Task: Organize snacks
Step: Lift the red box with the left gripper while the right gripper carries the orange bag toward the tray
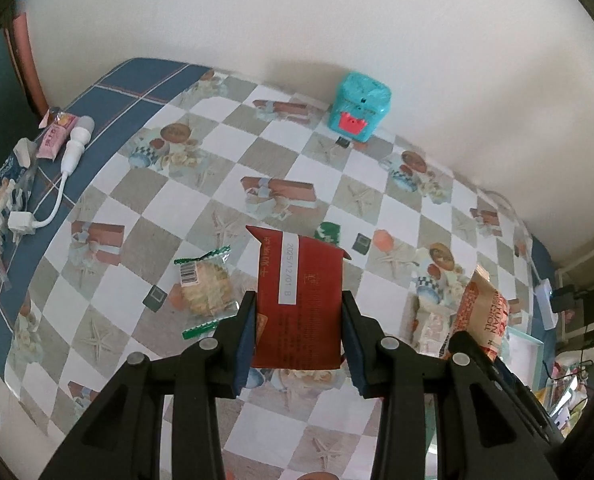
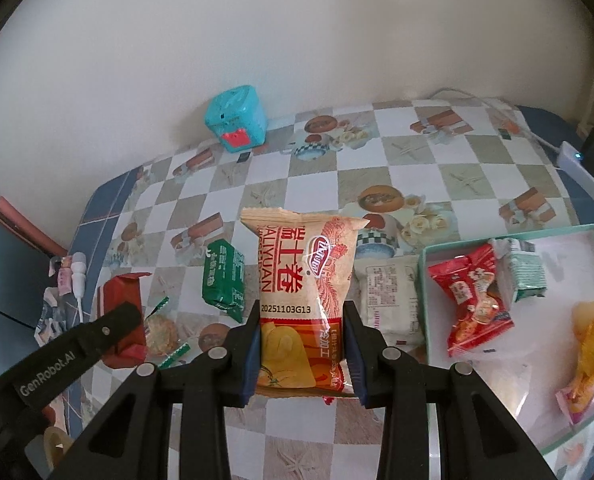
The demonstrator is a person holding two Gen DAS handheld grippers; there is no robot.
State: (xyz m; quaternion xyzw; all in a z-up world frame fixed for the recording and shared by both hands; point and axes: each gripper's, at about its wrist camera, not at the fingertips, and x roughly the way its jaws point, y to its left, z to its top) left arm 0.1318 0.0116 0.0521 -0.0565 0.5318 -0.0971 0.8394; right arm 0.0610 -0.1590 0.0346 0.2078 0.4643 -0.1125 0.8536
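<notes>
Matt black plastic tongs with blue pads pinch a glossy, crinkled film snack packet, the red packet looks matt and foil-like, the checked tabletop has a smooth printed sheen, and the teal box is shiny plastic.

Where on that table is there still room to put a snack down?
The checkered stretch between the teal toy box and the power strip lies bare. It is crowded near the green packet, white packet and filling tray.

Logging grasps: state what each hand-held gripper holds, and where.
Left hand-held gripper: dark red snack packet, clamped across its lower side edges. Right hand-held gripper: beige Daliyuan roll packet, clamped across its lower half.
</notes>
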